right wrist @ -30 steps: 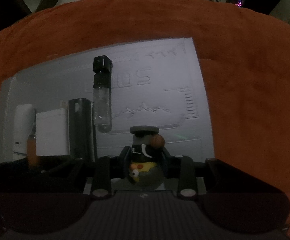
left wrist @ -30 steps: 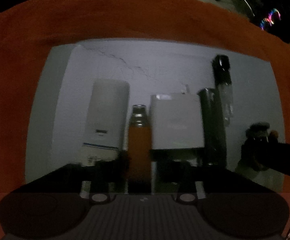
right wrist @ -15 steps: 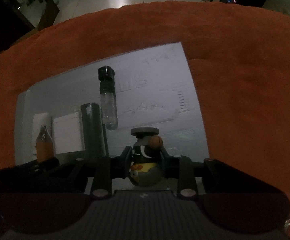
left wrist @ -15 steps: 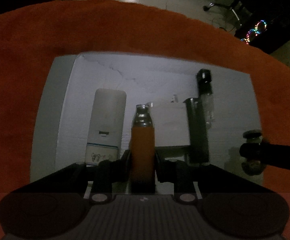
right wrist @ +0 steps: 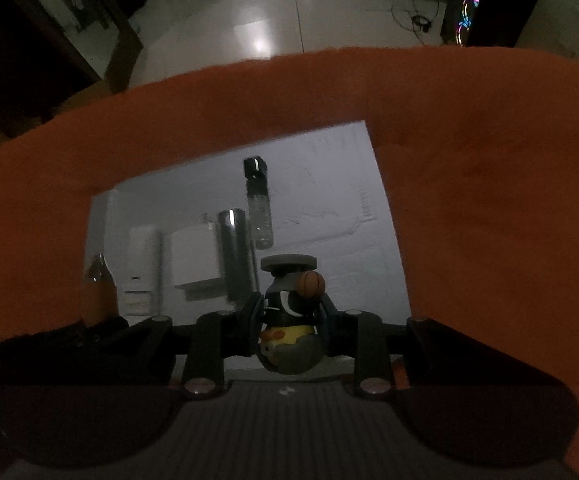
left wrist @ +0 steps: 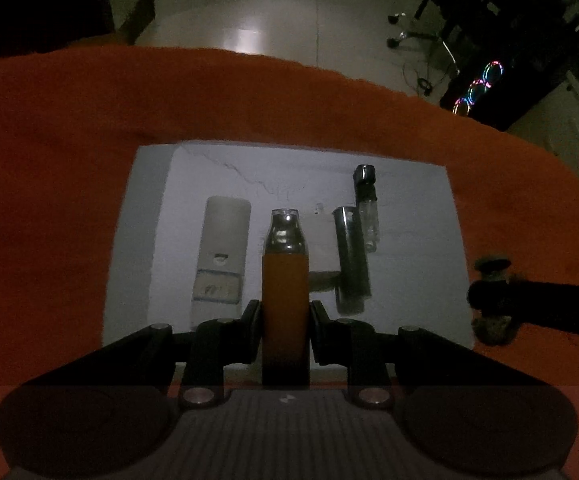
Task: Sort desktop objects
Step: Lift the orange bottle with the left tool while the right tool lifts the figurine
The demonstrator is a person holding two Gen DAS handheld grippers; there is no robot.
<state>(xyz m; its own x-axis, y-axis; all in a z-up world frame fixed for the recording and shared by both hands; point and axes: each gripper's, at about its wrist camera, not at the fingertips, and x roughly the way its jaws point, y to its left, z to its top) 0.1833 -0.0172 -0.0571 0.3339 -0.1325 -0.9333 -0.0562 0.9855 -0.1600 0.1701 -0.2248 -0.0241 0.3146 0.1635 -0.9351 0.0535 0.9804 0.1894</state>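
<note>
My left gripper (left wrist: 284, 316) is shut on an orange tube with a silver cap (left wrist: 284, 280), held above a white mat (left wrist: 145, 248). My right gripper (right wrist: 291, 314) is shut on a small duck figurine (right wrist: 291, 344) with a grey hat and a tiny basketball. The same figurine (left wrist: 491, 300) shows at the right edge of the left wrist view, and the orange tube (right wrist: 97, 296) at the left of the right wrist view. On the mat lie a white oblong device (left wrist: 223, 256), a white box (left wrist: 321, 248), a dark cylinder (left wrist: 351, 260) and a clear vial with a black cap (left wrist: 367, 208).
The white mat (right wrist: 329, 184) rests on an orange cloth (left wrist: 49, 160) that covers the table. Beyond the cloth's far edge is a pale tiled floor (left wrist: 273, 12), with an office chair base (left wrist: 413, 32) and a computer case with glowing fans (left wrist: 477, 88) at the right.
Both grippers have risen with the tube and the figurine in them. The mat and the things on it look smaller, and the floor beyond the table has come into view.
</note>
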